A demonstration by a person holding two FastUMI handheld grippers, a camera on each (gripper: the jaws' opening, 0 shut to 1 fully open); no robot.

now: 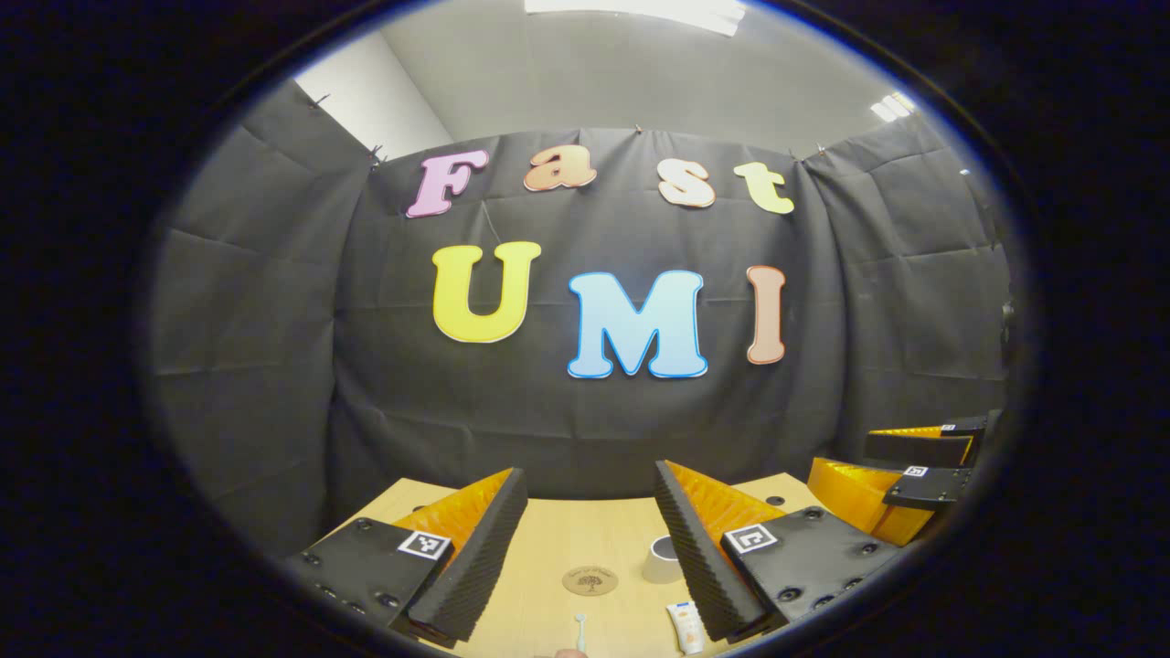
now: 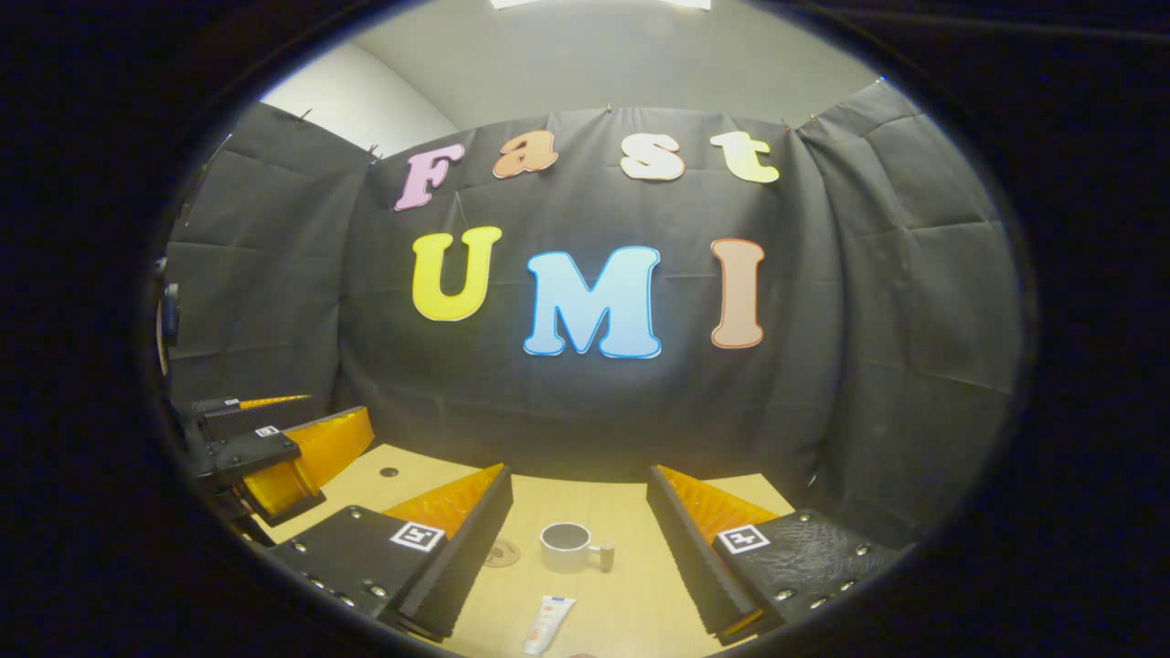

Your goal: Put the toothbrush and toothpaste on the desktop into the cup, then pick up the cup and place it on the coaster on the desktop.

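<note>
I am right at the start, I think: nothing is in the cup (image 2: 565, 546) yet, and both my claws hang above the desk (image 2: 631, 594) holding nothing. My left claw (image 1: 590, 539) has its two fingers wide apart, and so does my right claw (image 2: 579, 539). The cup is white with a small handle and stands upright near the middle of the desk. The toothpaste (image 2: 547, 623) lies flat just in front of the cup, closer to me. The toothbrush (image 1: 579, 629) lies flat near the front edge, and I see only its end in the left gripper view. The round brown coaster (image 1: 590, 580) sits bare on the desk just beside the cup. My next move, I guess, is to lower one claw over the toothbrush or the toothpaste and close on it. Both lie flat, so I must come down close to the desk. Nothing seems to block the way. My two claws are near each other, so I must not bump them.
</note>
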